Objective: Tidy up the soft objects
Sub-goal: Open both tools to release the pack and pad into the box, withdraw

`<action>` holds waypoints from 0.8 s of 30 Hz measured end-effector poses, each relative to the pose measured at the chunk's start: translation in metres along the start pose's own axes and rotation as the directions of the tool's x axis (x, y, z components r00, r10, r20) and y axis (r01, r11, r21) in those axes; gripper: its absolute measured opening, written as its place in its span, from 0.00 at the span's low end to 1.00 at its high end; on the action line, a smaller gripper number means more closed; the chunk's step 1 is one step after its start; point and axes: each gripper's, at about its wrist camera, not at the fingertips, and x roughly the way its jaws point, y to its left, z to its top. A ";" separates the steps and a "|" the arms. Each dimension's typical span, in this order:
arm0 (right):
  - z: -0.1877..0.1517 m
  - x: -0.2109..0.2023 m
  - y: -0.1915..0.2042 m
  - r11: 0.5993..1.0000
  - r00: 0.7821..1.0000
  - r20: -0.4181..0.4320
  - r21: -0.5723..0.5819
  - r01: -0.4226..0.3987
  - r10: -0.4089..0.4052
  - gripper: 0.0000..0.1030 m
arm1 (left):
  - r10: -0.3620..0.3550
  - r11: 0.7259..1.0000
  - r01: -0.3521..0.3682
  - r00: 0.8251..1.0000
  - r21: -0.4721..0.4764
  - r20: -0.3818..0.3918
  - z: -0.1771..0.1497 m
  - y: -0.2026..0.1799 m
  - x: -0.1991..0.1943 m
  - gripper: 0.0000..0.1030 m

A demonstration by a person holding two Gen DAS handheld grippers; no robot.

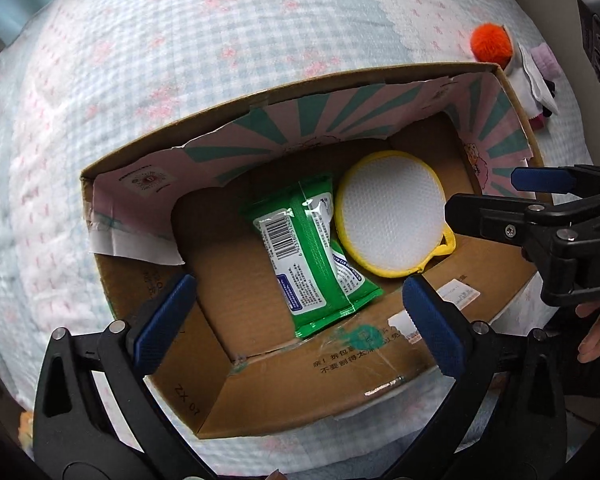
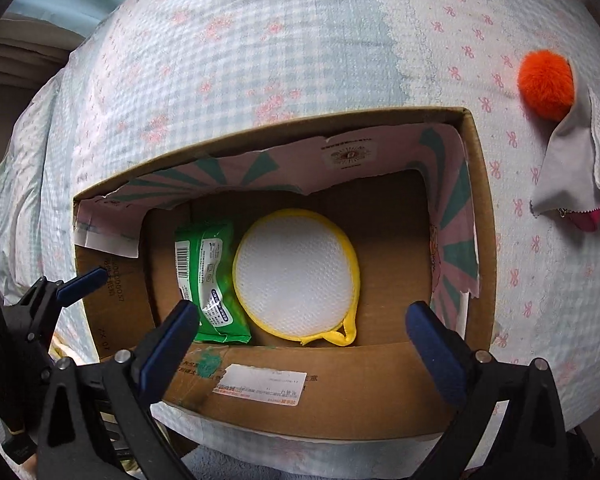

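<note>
You've got both tools hanging over the open brown cardboard box (image 2: 476,216) on the pale checked bedspread (image 2: 260,40), and two soft things lie on its floor: the green plastic pack of wipes (image 2: 212,280) and the round white mesh pad with the yellow rim (image 2: 296,276), the pad's edge riding over the pack on one side. Watch the risks from here: your two tools are close together above the same box, so if you lift out carelessly they could knock each other or catch the torn pink-and-teal paper lining (image 1: 300,124) along the rim. The box sits on soft bedding, so I'd judge a bump against its wall could shift or tip it. Still outside are the fluffy orange pompom (image 2: 546,84) and the grey-white cloth (image 2: 568,168) just beside it, with something pink peeking beneath; grab low there and you may pinch the bedspread along with them. Now the tongs: your left gripper (image 1: 296,320) stands spread as wide as it goes, its blue pads straddling the green pack from above, touching nothing. Your right gripper (image 2: 302,332) is equally wide, empty, pads either side of the yellow-rimmed pad, clear of it.
</note>
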 end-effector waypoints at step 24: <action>-0.083 -0.151 0.040 0.995 0.944 0.329 -0.093 0.031 0.002 1.00 | 0.072 0.997 -0.063 0.970 -0.047 0.234 -0.061 0.015 -0.158 1.00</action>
